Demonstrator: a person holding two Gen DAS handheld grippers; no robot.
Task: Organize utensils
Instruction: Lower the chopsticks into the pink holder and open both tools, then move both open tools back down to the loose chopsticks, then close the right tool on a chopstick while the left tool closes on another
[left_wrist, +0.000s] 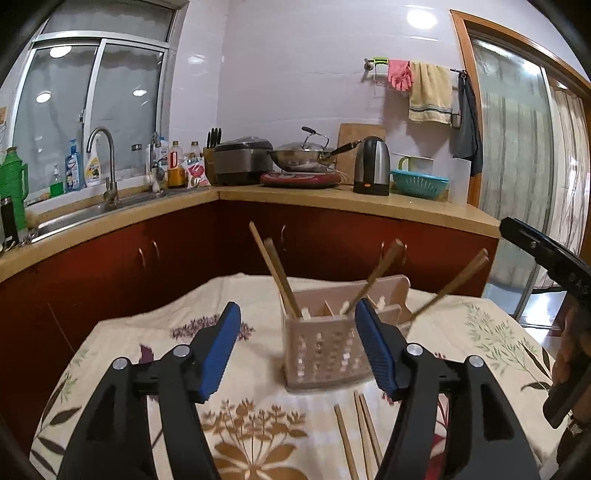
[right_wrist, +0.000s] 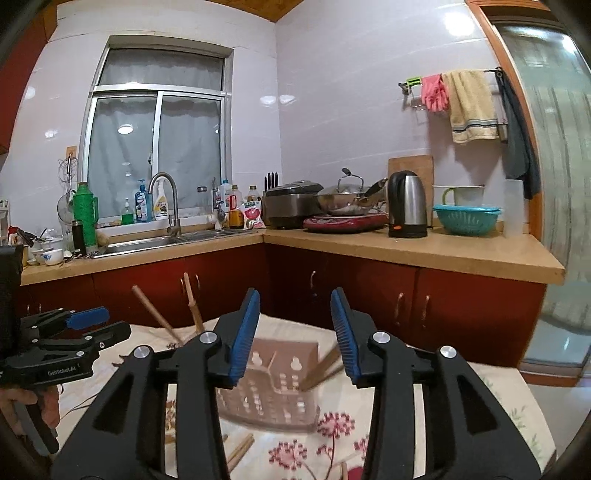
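Both our left gripper (left_wrist: 297, 325) and right gripper (right_wrist: 293, 328) stand released, empty. The chopstick holder (left_wrist: 325, 350) sits dead ahead at twelve o'clock; reaching for loose chopsticks (left_wrist: 360, 432) at six could topple it.

Table (left_wrist: 110, 343) covered by a cream floral cloth (left_wrist: 491, 332), brown and purple flower prints. Pale perforated utensil holder (left_wrist: 325, 354) stands on the cloth about mid-table, wooden chopsticks leaning out of it. Three loose chopsticks (left_wrist: 364, 432) lie flat on the cloth just near of the holder.
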